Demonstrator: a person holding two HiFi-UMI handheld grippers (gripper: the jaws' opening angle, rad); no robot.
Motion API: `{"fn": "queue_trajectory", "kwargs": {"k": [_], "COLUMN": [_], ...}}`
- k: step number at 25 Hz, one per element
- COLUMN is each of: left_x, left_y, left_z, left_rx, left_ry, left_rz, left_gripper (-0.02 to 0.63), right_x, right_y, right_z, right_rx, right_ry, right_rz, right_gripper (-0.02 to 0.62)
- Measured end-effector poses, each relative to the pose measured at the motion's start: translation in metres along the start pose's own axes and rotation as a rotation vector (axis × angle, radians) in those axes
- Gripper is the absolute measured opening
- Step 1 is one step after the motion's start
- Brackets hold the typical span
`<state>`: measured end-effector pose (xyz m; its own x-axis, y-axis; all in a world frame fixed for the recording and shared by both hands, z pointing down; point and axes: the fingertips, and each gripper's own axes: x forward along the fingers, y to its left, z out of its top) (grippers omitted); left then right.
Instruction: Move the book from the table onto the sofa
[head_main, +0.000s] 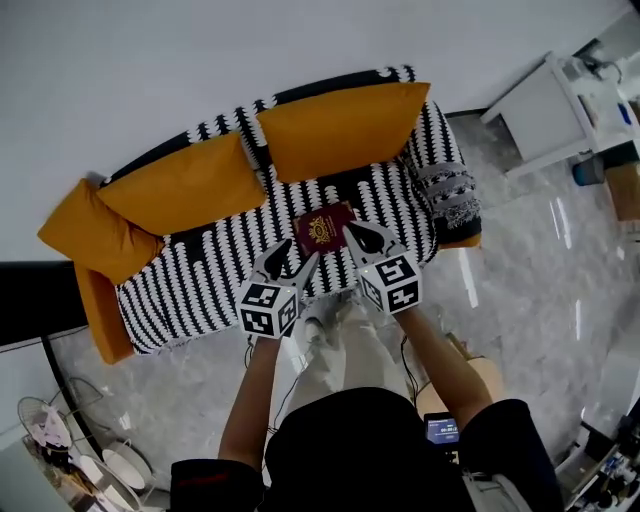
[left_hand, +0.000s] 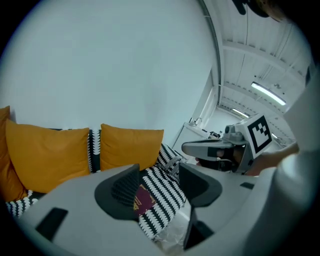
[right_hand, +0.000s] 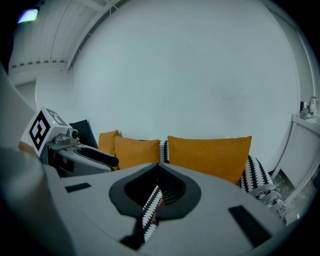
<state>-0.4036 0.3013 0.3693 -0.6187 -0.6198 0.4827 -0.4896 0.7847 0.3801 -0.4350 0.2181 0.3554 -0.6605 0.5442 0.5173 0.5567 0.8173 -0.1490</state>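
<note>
Head view | small maroon gilt-crested book (head_main: 324, 229) flat on black-and-white patterned sofa (head_main: 200, 280), likely delivered | left gripper (head_main: 296, 260) half-parted, empty | right gripper (head_main: 362, 238) closed, empty, clear of book

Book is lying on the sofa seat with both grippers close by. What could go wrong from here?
1. In the head view the shut right gripper has its tip right beside a corner of the book; a sideways sweep might nudge the book across the sofa.
2. The left gripper has its jaws apart with nothing gripped, and the book lies in line beyond them; dipping forward could knock or snag it.
</note>
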Motion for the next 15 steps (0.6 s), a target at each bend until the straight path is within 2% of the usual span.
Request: {"fn": "queue_trajectory", "kwargs": {"k": [5, 8, 10, 13, 15], "left_x": [-0.028, -0.043, -0.054, -0.077, -0.093], "left_y": [-0.014, -0.022, -0.027, -0.032, -0.035], "left_z": [0.016, 0.03, 0.037, 0.048, 0.056], "left_rx": [0.024, 0.039, 0.058, 0.093, 0.106], "left_ry": [-0.042, -0.075, -0.098, -0.143, -0.174], "left_rz": [-0.001, -0.002, 0.003, 0.026, 0.038], "left_gripper": [0.233, 0.196, 0.152, 0.075, 0.046], "right_x": [-0.023, -0.038, -0.047, -0.06, -0.069], "right_y": [0.021, 0.029, 0.034, 0.046, 0.054], "right_z": [0.017, 0.03, 0.037, 0.044, 0.049], "right_rx": [-0.012, -0.107, -0.17, -0.173, -0.17], "right_ry": [-0.039, -0.062, -0.076, -0.096, -0.11], "right_rz": [-0.005, -0.038, -0.056, -0.062, -0.067], "right_gripper": [0.017, 0.017, 0.017, 0.017, 0.017]}}
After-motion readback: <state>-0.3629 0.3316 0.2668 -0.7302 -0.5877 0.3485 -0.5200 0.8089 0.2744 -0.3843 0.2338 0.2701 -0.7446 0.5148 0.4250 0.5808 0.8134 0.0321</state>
